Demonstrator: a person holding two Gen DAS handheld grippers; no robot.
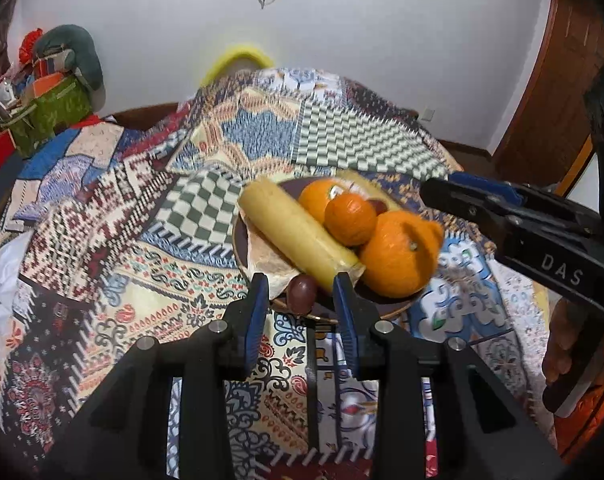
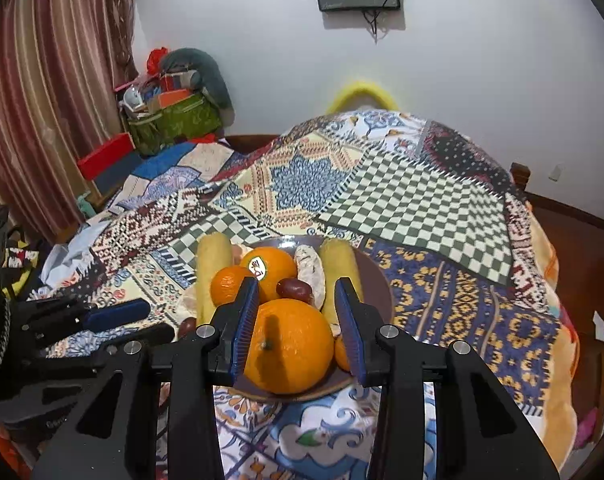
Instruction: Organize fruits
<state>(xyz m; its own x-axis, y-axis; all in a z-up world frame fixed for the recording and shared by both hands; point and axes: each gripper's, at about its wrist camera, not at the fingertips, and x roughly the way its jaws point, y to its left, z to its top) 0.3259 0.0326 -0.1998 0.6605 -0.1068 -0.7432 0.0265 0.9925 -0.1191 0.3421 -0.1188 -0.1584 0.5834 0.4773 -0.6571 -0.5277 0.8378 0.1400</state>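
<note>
A dark round plate on the patchwork cloth holds the fruit: a big orange at the near edge, a stickered orange, a small mandarin, two yellow corn cobs, a pale sweet potato and dark red dates. My right gripper is open, its fingers either side of the big orange's top. My left gripper is open, its fingers astride a date at the plate's near edge. The big orange looks blurred in the left wrist view.
The patchwork cloth covers the table. A green bag of clutter and a red box stand at the far left. A yellow chair back rises behind the table. The right gripper shows in the left wrist view.
</note>
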